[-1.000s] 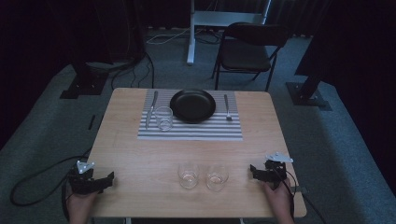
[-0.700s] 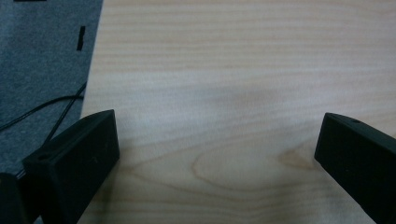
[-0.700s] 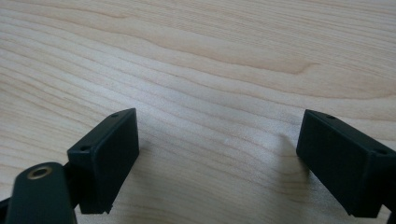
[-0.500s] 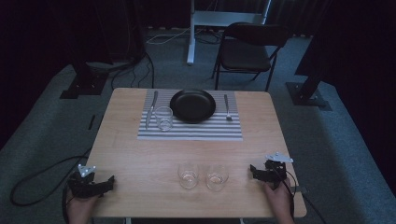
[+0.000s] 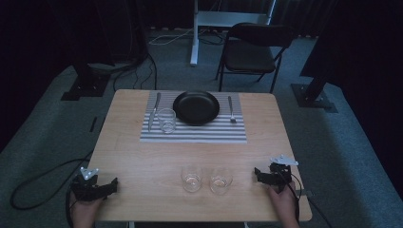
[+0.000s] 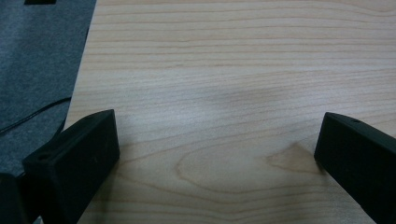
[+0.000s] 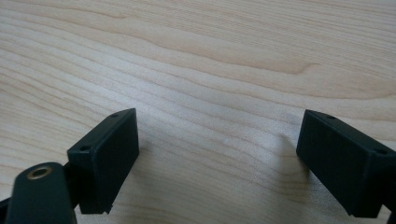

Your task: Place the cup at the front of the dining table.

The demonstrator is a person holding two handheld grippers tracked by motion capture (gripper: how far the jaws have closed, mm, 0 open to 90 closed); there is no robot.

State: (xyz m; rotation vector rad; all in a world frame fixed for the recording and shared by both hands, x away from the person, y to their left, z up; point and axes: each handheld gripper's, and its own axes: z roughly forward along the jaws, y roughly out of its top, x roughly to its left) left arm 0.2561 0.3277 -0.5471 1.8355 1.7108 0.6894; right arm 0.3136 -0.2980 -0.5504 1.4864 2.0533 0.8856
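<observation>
Now our right gripper [image 5: 264,175], fingers spread and empty like the left gripper's [image 5: 108,185], sits nearer the two glasses [image 5: 206,179] lying leftward.

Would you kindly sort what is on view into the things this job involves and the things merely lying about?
In the job: two near glasses, left gripper, right gripper.
Lying about: placemat, black plate, third glass, knife, fork, chair.
</observation>
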